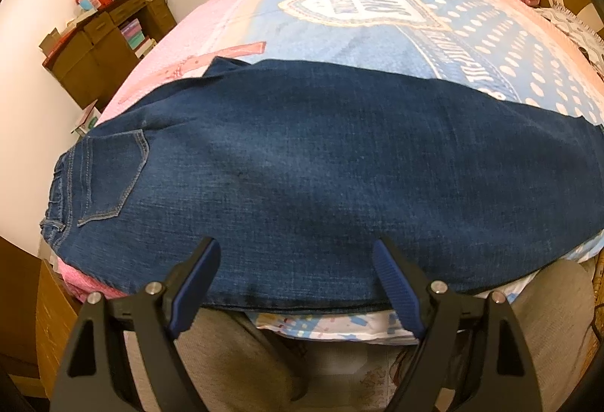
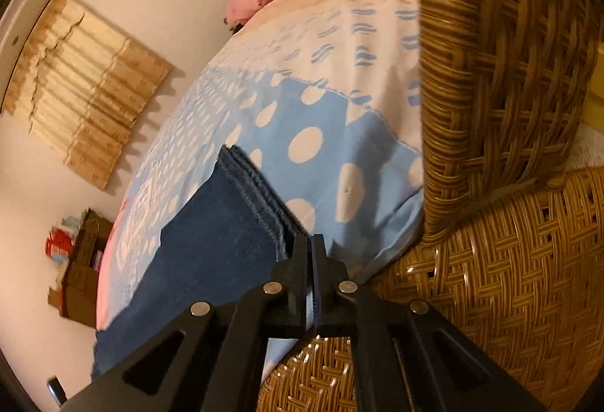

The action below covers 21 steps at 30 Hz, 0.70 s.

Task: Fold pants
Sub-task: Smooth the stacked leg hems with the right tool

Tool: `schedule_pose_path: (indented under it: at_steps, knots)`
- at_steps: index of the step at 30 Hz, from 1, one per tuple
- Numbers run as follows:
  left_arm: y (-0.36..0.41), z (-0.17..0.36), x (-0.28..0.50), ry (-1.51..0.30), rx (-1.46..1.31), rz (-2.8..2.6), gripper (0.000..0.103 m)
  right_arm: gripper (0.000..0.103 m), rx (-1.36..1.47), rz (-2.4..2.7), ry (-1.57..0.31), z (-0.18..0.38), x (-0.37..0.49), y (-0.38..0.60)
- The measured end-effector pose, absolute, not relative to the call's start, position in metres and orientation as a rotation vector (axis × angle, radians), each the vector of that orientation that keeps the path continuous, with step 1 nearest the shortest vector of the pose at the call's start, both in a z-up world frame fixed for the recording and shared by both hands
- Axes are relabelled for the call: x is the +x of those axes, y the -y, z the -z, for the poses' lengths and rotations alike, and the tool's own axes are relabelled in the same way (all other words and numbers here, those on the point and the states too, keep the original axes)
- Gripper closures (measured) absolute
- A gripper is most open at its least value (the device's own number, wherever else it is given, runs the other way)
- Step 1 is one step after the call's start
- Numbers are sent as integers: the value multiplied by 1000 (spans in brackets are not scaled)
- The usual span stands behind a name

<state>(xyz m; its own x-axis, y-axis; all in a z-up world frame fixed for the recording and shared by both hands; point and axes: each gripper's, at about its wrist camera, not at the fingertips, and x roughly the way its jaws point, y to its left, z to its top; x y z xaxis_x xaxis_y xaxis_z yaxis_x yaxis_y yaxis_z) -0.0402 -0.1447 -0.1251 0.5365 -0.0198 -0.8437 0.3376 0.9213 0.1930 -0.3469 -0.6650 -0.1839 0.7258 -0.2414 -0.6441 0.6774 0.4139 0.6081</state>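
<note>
Pants: dark blue denim, contrast-stitched pocket, lying flat across bed with polka-dot and pink quilt. Left gripper spread wide over the near denim edge, gripping nothing. Right gripper closed at the hem corner; pinch unclear. Woven wicker chair beside bed; brown cabinet against wall.

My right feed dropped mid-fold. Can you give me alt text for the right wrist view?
The right gripper has its jaws shut at the hem corner of the dark blue jeans, which lie flat on a blue polka-dot bedspread. A wicker chair fills the right side.
</note>
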Motion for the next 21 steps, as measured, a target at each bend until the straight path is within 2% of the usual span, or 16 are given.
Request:
schedule_pose_path:
  at_steps: [3, 5, 6, 7, 8, 9, 17, 20, 21]
  knots:
    - [141, 125, -37, -990, 336, 210, 18, 100, 959, 585, -459, 172, -344, 658]
    - [141, 128, -36, -1002, 333, 207, 18, 92, 939, 574, -453, 168, -339, 658]
    - [141, 129, -36, -1006, 335, 206, 18, 71, 934, 570, -456, 167, -336, 659]
    - [141, 130, -36, -1008, 337, 207, 18, 43, 931, 573, -458, 167, -333, 661]
    - [142, 130, -37, -1009, 340, 207, 18, 33, 927, 576, -458, 168, -331, 663]
    - [142, 130, -37, -1007, 344, 207, 18, 28, 921, 573, -456, 168, -327, 665]
    - [141, 131, -33, -1013, 340, 196, 17, 29, 814, 517, -667, 186, -290, 647]
    - [141, 132, -33, -1016, 336, 200, 17, 41, 868, 491, -674, 192, -296, 648]
    - [141, 133, -33, -1020, 334, 201, 17, 51, 895, 492, -661, 195, -300, 651]
